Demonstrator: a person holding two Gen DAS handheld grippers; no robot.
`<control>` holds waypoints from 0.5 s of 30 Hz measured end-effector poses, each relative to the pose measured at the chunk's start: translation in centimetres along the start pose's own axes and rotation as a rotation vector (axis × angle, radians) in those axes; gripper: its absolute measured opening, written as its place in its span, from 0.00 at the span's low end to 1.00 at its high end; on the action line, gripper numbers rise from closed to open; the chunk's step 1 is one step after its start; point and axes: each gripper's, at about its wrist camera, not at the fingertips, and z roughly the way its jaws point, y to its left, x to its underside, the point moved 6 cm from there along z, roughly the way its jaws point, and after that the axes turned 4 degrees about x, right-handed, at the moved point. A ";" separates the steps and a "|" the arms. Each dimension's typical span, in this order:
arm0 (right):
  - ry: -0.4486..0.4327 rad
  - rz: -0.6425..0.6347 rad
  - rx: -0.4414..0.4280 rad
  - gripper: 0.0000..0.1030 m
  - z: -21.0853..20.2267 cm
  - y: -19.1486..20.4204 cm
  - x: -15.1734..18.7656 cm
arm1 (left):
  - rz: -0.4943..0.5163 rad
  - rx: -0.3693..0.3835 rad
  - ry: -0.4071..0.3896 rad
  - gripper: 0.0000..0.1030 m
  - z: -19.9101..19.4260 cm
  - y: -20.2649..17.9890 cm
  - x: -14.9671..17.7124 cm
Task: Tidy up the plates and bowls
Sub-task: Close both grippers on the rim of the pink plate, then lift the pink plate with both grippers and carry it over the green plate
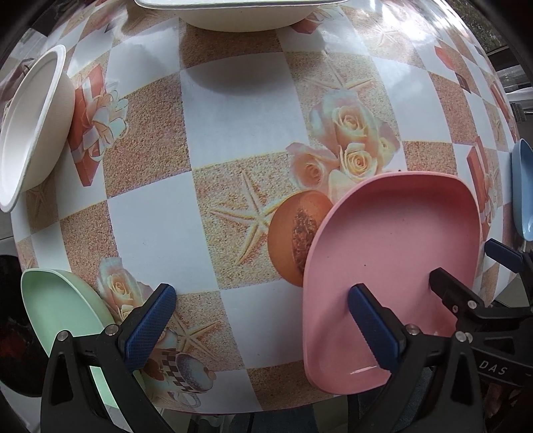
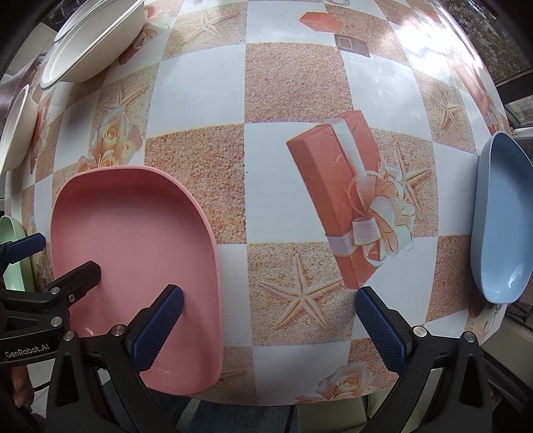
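A pink plate [image 1: 393, 266] [image 2: 133, 259] lies at the table's near edge, between both grippers. My left gripper [image 1: 263, 326] is open, its right finger over the pink plate's near-left rim. The right gripper [image 2: 269, 329] is open too, with its left finger over the plate's near-right part. Each gripper shows in the other's view: the right gripper [image 1: 463, 259] and the left gripper [image 2: 63, 254]. A green plate [image 1: 56, 309] [image 2: 13, 253] sits at the near left. At the right edge lies a blue plate [image 1: 523, 193] [image 2: 499, 226]. Two white bowls, one [image 1: 30, 126] [image 2: 16, 133] and another [image 1: 240, 13] [image 2: 96, 43], stand farther back.
The table [image 1: 233, 116] [image 2: 283, 83] wears a checkered cloth printed with roses, starfish and gift boxes. Its near edge curves just under both grippers. A person's lap shows below the edge.
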 end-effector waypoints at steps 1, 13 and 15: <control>0.000 -0.005 0.003 0.96 -0.2 0.0 0.2 | -0.001 0.005 0.004 0.98 0.1 -0.3 -0.3; 0.011 0.010 -0.132 0.14 -3.2 1.4 2.2 | 0.187 0.008 -0.018 0.39 -1.7 -5.5 -1.3; 0.032 0.025 -0.147 0.13 -3.4 1.5 2.6 | 0.207 -0.008 -0.009 0.38 -1.7 -5.8 -1.3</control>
